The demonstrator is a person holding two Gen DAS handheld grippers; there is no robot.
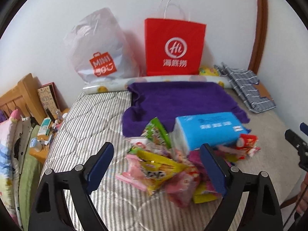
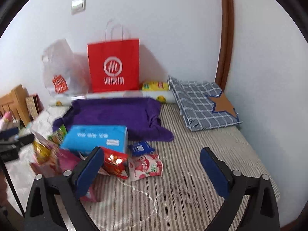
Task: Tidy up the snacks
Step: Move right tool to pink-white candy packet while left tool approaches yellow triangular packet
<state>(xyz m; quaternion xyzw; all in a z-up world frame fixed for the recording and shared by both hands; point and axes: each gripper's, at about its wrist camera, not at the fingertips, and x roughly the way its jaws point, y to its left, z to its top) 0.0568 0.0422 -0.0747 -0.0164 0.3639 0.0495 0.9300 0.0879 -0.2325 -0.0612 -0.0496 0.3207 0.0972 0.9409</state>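
Note:
A heap of snack packets lies on the striped bed: a yellow packet [image 1: 163,168], a green one [image 1: 157,130], pink ones [image 1: 181,188], a red packet [image 2: 115,160], a strawberry packet [image 2: 146,166] and a small blue packet [image 2: 140,148]. A blue tissue pack [image 1: 207,130] [image 2: 96,137] rests against the heap. My left gripper [image 1: 156,163] hangs open above the yellow and pink packets, touching none. My right gripper [image 2: 152,165] is open over the strawberry packet, its left finger [image 2: 90,169] in front of the red packet. The right gripper's tip [image 1: 296,144] shows at the left wrist view's right edge.
A red paper bag [image 1: 174,48] [image 2: 113,65] and a white plastic bag [image 1: 98,48] [image 2: 57,67] stand against the back wall. A purple towel [image 1: 177,98] lies behind the snacks, a checked cushion [image 2: 202,104] at the right. A cluttered wooden nightstand [image 1: 44,134] flanks the bed's left.

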